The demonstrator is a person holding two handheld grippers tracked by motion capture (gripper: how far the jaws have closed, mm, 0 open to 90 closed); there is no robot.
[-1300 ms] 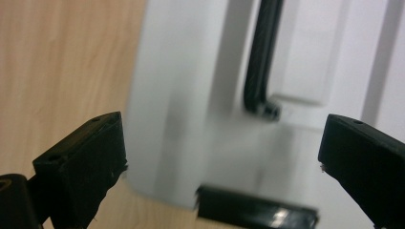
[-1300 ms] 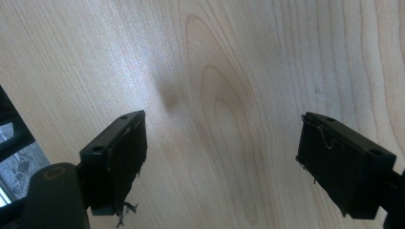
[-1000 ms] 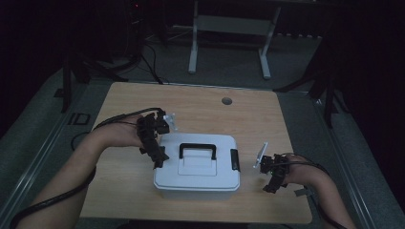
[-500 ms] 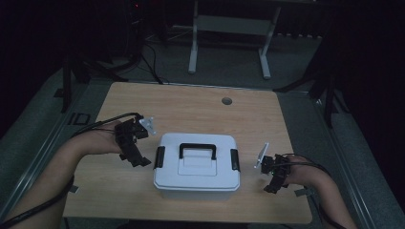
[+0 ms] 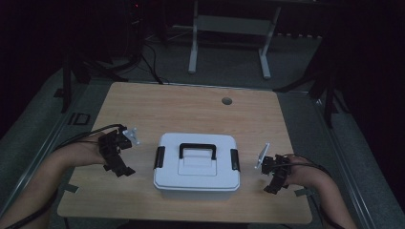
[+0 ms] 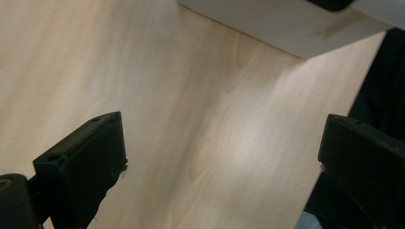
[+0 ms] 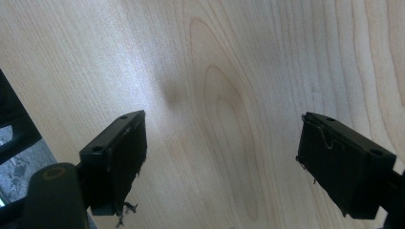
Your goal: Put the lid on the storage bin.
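Now left gripper [image 5: 116,153] farther from the white box [image 5: 197,162], both grippers' fingers spread, empty.

No text, label, brand, number or sign can be read anywhere: the white box [image 5: 196,164] with its black handle and the wooden table [image 5: 157,107] bear no legible marking

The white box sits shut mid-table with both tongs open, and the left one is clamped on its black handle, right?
Not quite. The white box does sit shut mid-table and both tongs are open, but the left tongs hold nothing: in the high view they hover over bare table left of the box, apart from the black handle. The right tongs hover on its other side.
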